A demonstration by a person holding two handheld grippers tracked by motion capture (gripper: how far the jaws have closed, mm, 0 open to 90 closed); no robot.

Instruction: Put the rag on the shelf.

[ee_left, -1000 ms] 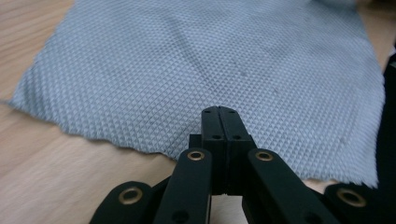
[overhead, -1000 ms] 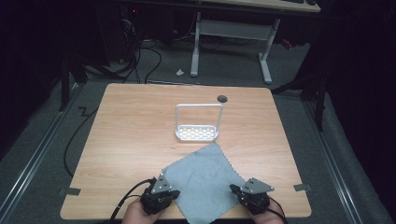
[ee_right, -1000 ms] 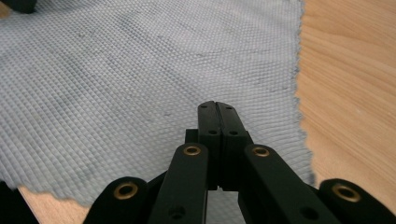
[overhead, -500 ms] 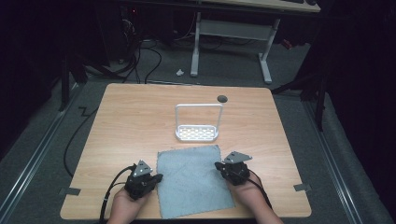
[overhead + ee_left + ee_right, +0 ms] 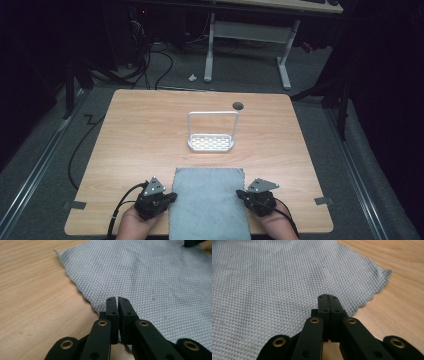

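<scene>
The wooden surface carries your grey cloth at its near edge, lying flat, waffle-textured with zigzag-cut edges. A white wire rack stands just beyond it. Your left tongs have just parted a slit over the cloth's edge; your right tongs are pressed together, gripping nothing.

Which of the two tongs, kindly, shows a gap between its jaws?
The left tongs: its jaws have just been opening, nothing between them; the right tongs are shut.
</scene>
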